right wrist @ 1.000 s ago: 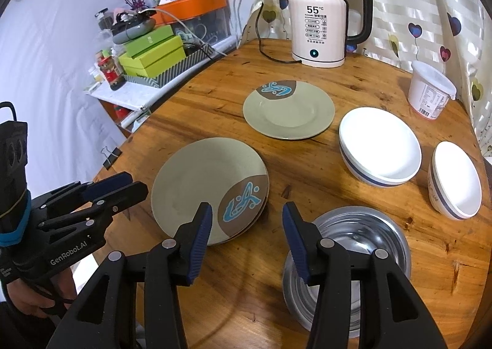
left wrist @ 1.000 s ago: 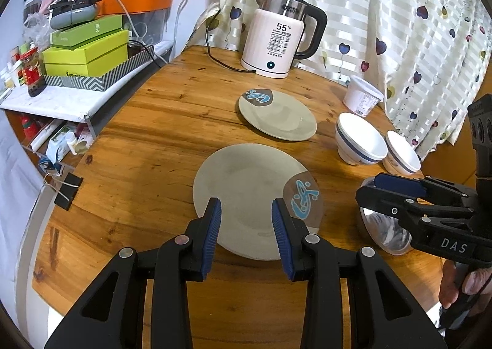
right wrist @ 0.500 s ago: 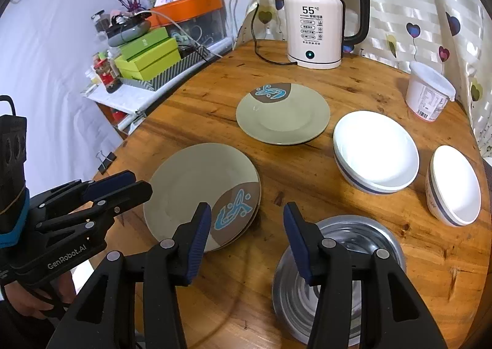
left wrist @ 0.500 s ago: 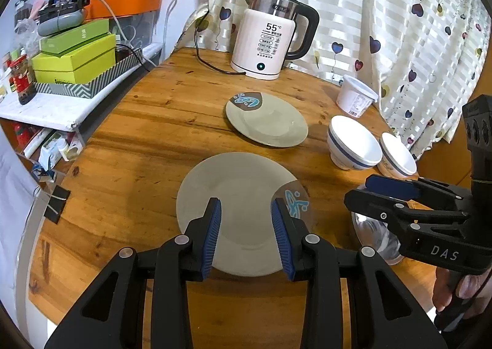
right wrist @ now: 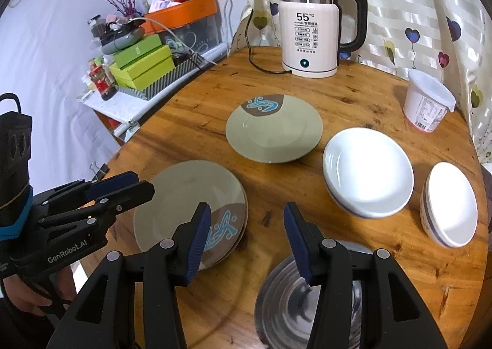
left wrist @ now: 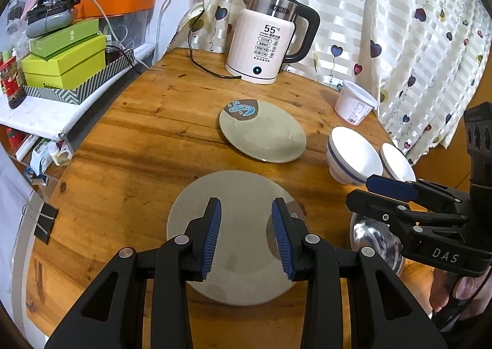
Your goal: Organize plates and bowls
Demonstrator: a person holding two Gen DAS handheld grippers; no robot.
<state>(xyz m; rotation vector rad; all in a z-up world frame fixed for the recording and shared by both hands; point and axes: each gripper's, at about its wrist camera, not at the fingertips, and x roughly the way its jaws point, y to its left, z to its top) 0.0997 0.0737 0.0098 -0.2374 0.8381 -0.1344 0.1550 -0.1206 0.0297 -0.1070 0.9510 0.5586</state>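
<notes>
Wooden table point(right wrist: 353, 109) round, worn; kettle point(right wrist: 310, 38) at back; heart-print curtain point(left wrist: 399, 26) behind.

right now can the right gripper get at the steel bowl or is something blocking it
Probably yes. The right gripper hangs open and empty just above the steel bowl, which sits alone on the table with nothing inside or over it. The near plate and white bowls lie clear to either side.

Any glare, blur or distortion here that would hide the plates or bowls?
Left wrist: strong fisheye bending, dark corners; the steel bowl shows mirror glare; the near plate stays sharp. Right wrist: same bending; the large white bowl is washed out, its inside featureless; the far plate is clear.
</notes>
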